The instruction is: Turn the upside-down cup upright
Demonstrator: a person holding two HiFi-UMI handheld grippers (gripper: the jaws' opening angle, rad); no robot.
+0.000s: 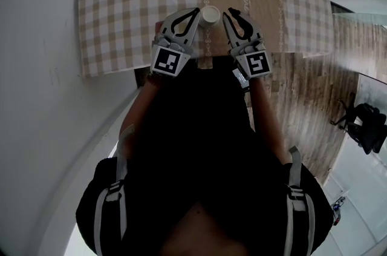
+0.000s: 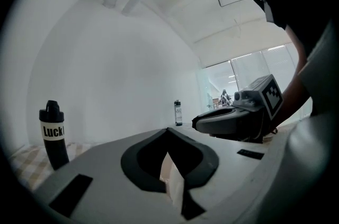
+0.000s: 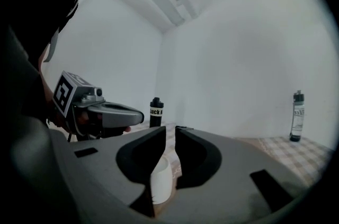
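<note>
R claw [image 3: 170,131] — jaws nearly together, thin gap; white cup [image 3: 160,181] low, partly behind one jaw.

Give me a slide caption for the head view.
A white cup sits between the left gripper and the right gripper, near the edge of the checked tablecloth.

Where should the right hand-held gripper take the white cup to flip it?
Take the white cup by its round side wall, about mid-height, one jaw on each side. Come in level from the right, where the right hand-held gripper sits beside it. The cup stands on end near the table edge with its wall exposed, and a level grip probably leaves room to roll it over.
</note>
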